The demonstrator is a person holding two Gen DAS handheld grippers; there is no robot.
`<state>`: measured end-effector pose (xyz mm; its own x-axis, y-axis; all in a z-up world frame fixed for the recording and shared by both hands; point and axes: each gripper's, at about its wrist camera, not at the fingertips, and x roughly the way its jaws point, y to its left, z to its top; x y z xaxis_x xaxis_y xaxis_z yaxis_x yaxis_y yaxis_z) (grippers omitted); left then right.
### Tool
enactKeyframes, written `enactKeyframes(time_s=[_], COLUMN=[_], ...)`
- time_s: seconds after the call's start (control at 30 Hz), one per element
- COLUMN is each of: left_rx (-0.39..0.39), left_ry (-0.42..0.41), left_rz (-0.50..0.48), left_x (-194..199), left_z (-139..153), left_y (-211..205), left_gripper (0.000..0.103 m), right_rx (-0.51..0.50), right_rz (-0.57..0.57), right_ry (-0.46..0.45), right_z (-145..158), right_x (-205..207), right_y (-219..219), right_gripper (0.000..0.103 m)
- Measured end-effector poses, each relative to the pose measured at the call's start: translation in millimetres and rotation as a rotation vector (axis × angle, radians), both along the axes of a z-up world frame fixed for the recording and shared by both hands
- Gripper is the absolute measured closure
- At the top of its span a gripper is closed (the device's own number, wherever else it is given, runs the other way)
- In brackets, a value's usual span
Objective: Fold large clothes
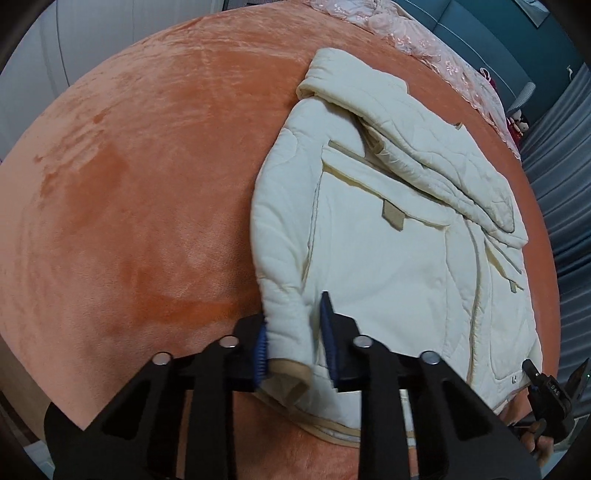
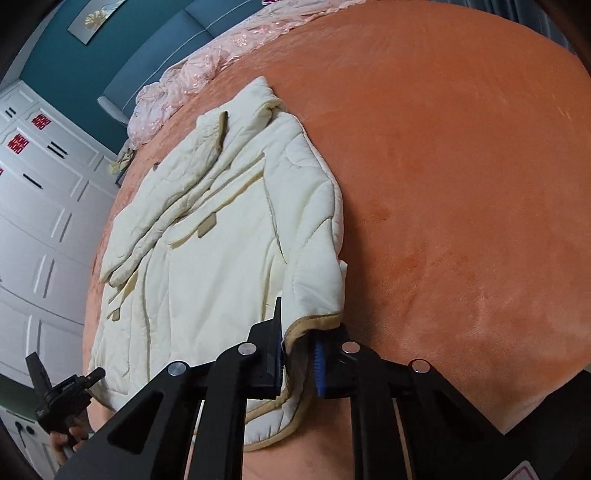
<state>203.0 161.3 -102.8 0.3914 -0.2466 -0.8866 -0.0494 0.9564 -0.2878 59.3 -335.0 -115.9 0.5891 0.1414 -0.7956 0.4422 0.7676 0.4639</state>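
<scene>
Pinching the tan-edged sleeve cuff [image 1: 286, 369], the left gripper [image 1: 295, 347] is clenched on it; the right gripper [image 2: 299, 354] is likewise clamped on cuff fabric. The sleeve should be carried flat across the cream jacket [image 1: 388, 258], which is spread on the orange bed [image 1: 147, 184].

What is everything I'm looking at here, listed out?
jacket: one, cream quilted with tan trim, lying on the bed, one sleeve folded across its front
blanket: one, orange plush, covering the bed
lace bedspread: one, pink, at the bed's far end
headboard: one, teal, padded, behind the lace
wardrobe: one, white with red decorations, beside the bed
picture: one, framed, on the teal wall
curtains: grey, beside the bed
left gripper: black, blue pads, around a jacket sleeve cuff
right gripper: black, blue pads, around a tan-edged cuff
</scene>
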Motion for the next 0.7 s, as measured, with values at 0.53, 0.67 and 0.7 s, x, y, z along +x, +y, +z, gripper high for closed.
enactKeyframes(time_s=[0.53, 0.67, 0.7], left_rx=[0.073, 0.138, 0.149], left_ry=[-0.069, -0.038, -0.023], left_rz=[-0.143, -0.218, -0.229], left_x=[-70, -115, -127], left_z=[51, 51, 50], left_y=[11, 17, 20], left_gripper=[0.096, 0.096, 0.096], right_rx=[-0.177, -0.252, -0.265], right_rz=[0.216, 0.345, 0.378], right_ry=[0.040, 0.098, 0.120], right_z=[54, 61, 60], right_x=[-69, -101, -110], right_y=[13, 28, 33], right_gripper=[0.097, 0.097, 0.097])
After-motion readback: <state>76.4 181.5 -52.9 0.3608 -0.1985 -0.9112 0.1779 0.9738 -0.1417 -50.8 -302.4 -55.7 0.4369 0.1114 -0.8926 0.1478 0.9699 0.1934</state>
